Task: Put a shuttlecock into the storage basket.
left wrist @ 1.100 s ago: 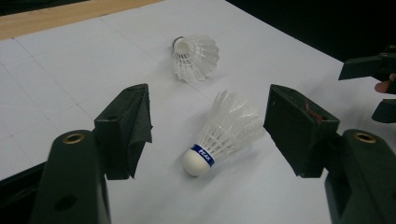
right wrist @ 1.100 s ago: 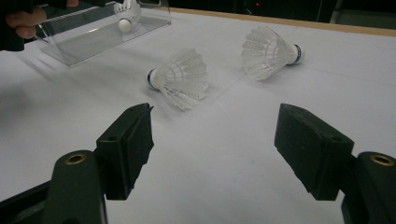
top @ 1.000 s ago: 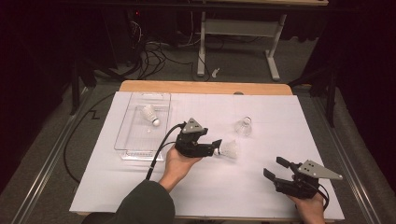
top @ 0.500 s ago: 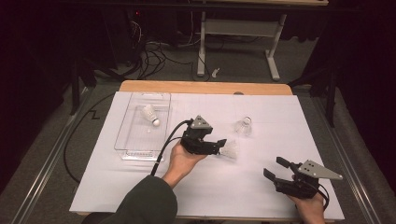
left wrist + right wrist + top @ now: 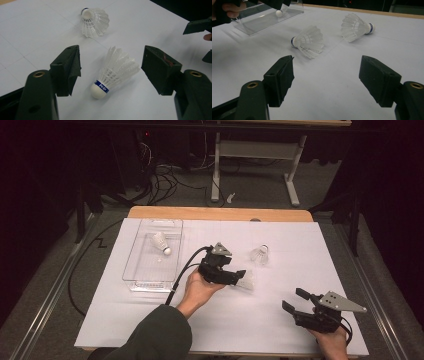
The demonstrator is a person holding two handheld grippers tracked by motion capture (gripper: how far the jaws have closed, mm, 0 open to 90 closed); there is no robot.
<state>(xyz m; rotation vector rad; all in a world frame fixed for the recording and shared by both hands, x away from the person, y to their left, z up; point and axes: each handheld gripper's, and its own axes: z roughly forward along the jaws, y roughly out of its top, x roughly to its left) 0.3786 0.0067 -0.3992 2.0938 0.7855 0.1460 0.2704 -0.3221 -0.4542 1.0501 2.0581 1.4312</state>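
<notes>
White tabletop (image 5: 150, 320) — feathered shuttlecock (image 5: 115, 71), blue-banded cork.

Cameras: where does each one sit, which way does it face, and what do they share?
High view: above the person's side, looking forward and down at the table; forearms, hands and both tongs enter from below.
Left gripper view: rides the left tongs, jaws open around the near shuttlecock.
Right gripper view: rides the right tongs, open, low over the paper, facing the clear tray.
Shared: near shuttlecock and far shuttlecock appear in all three views.
</notes>
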